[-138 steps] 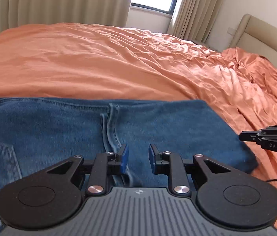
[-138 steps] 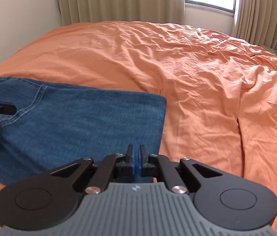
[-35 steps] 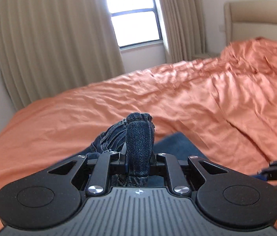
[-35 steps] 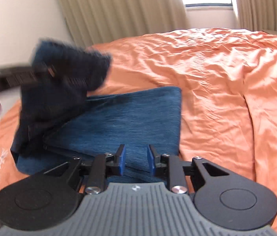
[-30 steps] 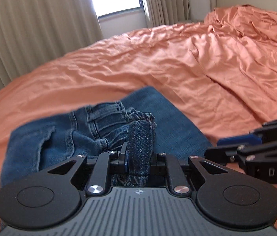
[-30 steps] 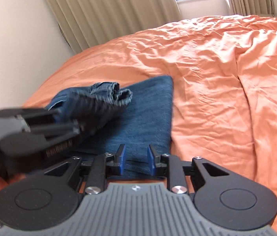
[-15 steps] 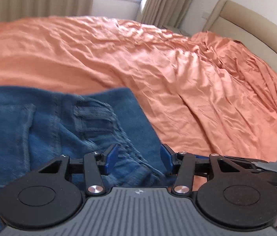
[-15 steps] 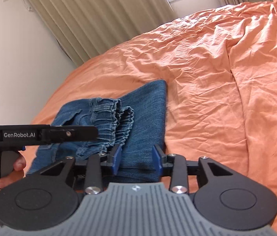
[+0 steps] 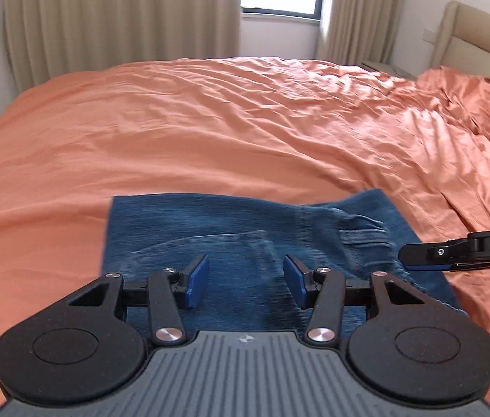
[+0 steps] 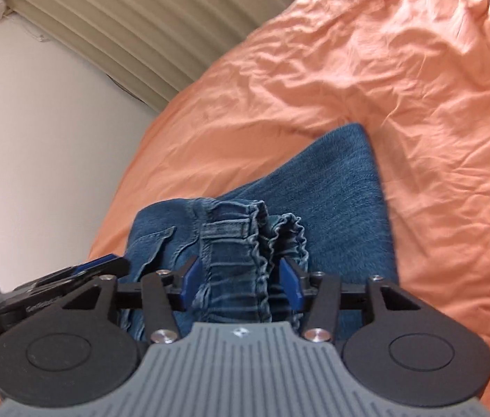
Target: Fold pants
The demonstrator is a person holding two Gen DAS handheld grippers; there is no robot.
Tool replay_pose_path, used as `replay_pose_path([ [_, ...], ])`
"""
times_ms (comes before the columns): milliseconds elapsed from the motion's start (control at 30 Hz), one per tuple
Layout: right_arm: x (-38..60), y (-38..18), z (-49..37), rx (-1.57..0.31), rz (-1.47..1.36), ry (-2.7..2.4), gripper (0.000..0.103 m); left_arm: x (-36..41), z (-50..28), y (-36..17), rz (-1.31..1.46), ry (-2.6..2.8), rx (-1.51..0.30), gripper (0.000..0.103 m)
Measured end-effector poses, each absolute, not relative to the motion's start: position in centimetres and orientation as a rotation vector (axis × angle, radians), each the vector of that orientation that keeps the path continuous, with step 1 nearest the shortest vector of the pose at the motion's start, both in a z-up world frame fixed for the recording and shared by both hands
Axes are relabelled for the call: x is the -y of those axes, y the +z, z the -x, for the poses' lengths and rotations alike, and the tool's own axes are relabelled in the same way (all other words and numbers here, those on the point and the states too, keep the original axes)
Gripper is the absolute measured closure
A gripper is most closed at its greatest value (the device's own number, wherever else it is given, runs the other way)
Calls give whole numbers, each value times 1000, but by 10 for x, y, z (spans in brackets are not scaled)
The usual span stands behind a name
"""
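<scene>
Two grippers released, jaws spread: left gripper (image 9: 246, 279) and right gripper (image 10: 241, 283) above the folded blue denim pants (image 9: 238, 229), which lie on the wrinkled orange bedsheet (image 9: 210, 121); gathered waistband uppermost.

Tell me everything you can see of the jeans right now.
The jeans are blue denim, folded into a compact stack lying flat on the orange bedsheet. The gathered waistband, with a belt loop and a pocket beside it, lies folded over on top. Both the left gripper and the right gripper are open just above the denim, gripping nothing.
</scene>
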State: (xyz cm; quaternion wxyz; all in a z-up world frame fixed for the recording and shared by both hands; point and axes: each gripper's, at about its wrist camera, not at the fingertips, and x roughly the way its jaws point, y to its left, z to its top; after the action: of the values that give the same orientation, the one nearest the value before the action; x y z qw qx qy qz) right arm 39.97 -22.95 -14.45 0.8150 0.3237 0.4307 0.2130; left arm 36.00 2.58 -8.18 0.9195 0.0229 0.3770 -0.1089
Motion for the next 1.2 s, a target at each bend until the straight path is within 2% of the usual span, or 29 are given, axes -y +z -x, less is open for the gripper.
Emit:
replay_pose_path([
  [167,221,-162,-429,-980,-785,472,53,-63,-368,-91,4,-182,-772,45],
  [200,218,-163,-433,-991,-792,472,57,-69,-369,-92,15,-175,-772,45],
  [233,215,-164,-436,-1001,-790,462,70,-74,-370,-94,29,-169,-773,45],
  [267,213,-162,-436,-999,-772,452,76,-80,-370,-94,47,-161,-773,45],
  [367,201,-139,-428,-959,-634,438,86,-93,-366,-94,86,-150,-766,45],
  [433,187,-113,-423,-914,-514,444,88,-99,-363,-92,92,-136,-752,45],
  [600,175,-33,-416,-766,-459,521,89,-115,-356,-86,159,-126,-714,47],
  [700,183,-15,-422,-754,-410,463,89,-119,-353,-78,191,-129,-690,47],
  [767,199,-26,-432,-805,-428,385,89,-117,-355,-75,186,-135,-686,48],
  [833,219,-50,-436,-872,-456,306,89,-112,-359,-74,173,-147,-689,55],
  [900,235,-81,-437,-939,-498,255,89,-106,-365,-75,154,-158,-682,55],
  [1067,248,-129,-438,-968,-535,200,86,-87,-392,-93,100,-200,-702,60],
  [1200,245,-146,-446,-987,-498,184,85,-86,-421,-113,97,-187,-748,70],
])
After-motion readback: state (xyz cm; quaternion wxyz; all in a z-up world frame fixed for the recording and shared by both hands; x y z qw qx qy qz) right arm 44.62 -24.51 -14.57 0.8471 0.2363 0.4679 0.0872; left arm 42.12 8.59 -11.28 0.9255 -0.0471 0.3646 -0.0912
